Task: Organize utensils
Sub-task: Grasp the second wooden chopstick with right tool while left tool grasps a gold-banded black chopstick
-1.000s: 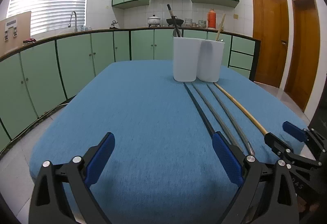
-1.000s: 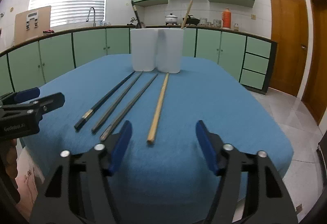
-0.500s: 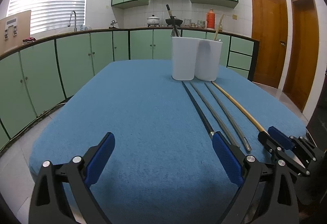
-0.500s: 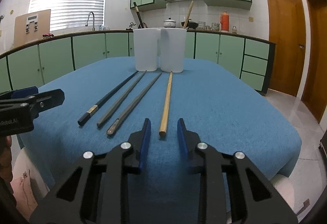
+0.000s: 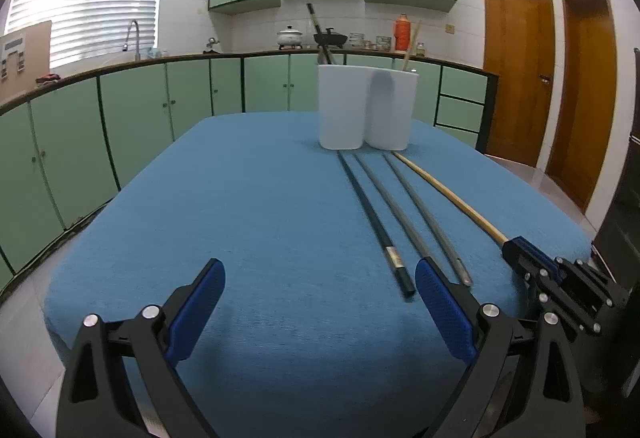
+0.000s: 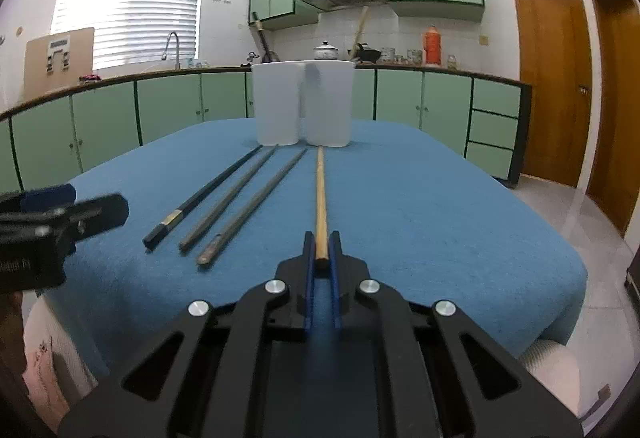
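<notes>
Wooden chopstick (image 6: 320, 198) between closed right tongs (image 6: 321, 258)

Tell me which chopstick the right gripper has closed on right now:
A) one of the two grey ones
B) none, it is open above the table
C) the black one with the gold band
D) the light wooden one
D: in the right wrist view the right gripper has its jaws closed on the near end of the light wooden chopstick; the black and grey ones lie untouched to its left.
</notes>
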